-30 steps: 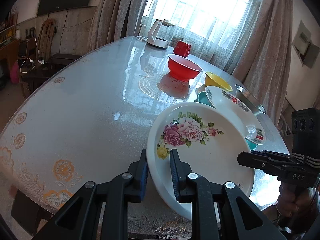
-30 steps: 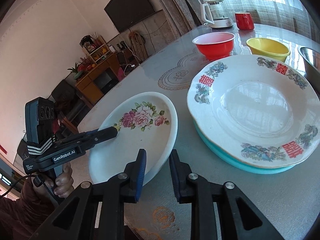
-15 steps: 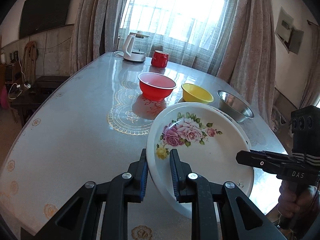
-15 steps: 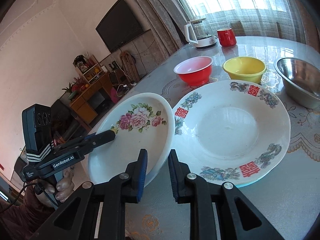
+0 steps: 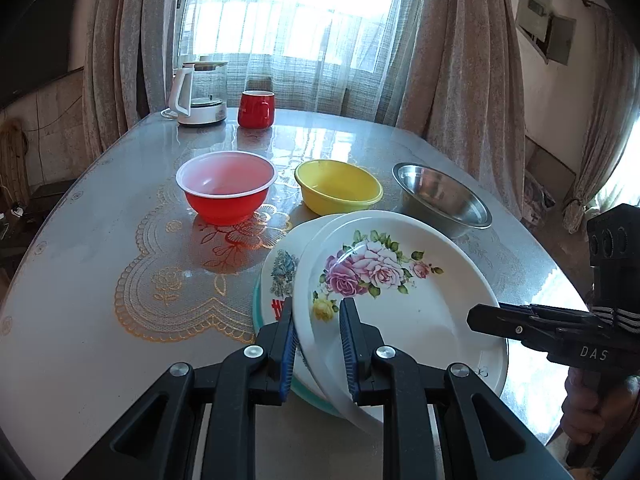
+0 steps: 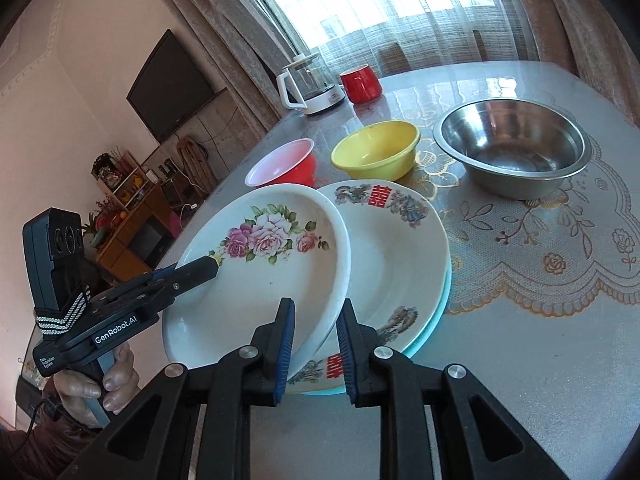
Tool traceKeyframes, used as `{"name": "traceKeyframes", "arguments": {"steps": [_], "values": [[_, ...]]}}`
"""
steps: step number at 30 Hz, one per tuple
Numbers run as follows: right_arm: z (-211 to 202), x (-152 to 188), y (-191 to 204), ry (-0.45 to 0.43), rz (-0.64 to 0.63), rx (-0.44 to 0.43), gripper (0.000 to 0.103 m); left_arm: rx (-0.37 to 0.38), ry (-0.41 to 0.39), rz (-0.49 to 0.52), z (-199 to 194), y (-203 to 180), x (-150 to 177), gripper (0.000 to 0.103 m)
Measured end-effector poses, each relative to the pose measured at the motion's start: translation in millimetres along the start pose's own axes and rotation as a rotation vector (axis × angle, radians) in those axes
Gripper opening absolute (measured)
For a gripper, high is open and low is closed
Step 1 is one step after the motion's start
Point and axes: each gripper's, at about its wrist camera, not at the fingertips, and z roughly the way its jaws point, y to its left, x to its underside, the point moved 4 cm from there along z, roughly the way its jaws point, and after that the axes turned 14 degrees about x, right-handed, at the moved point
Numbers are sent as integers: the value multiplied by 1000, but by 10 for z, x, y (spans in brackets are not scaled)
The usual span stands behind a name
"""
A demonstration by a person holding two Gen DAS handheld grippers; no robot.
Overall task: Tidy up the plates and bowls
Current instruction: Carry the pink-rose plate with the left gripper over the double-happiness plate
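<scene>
Left wrist view: the left gripper (image 5: 316,344) is clamped on the near rim of the rose plate (image 5: 400,300), one blue pad on each side of the edge, while the right gripper (image 5: 484,320) grips the same plate at its right rim. In the right wrist view the right gripper (image 6: 316,344) pinches the rim between its pads, and the left gripper (image 6: 208,268) bites the far-left edge, a hand (image 6: 100,384) wrapped round its handle. The rose plate is tilted and overlaps the patterned plate (image 6: 400,248) — that one lies on a teal plate (image 6: 436,312) of which only the rim shows. Beyond the stack stand a red bowl (image 5: 226,186), a yellow bowl (image 5: 338,186) and a steel bowl (image 5: 440,196) in a row on the table (image 5: 100,280) — further back, a kettle (image 5: 198,94) and a red mug (image 5: 256,108).
</scene>
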Motion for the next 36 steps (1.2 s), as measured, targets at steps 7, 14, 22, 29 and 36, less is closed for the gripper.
{"name": "traceKeyframes", "arguments": {"steps": [7,14,22,29,36], "values": [[108,-36,-121,31,27,32,21,-11,38,-15,205,31,-24,21],[163,-32,-167,49,29,57,21,-21,56,-15,280,35,-10,21],[162,-51,-160,48,12,86,21,-37,74,-22,346,54,-5,21],[168,-66,-126,39,-26,139,21,-60,85,-25,384,59,5,21],[167,-73,-121,20,-48,178,21,-86,92,0,416,35,8,21]]}}
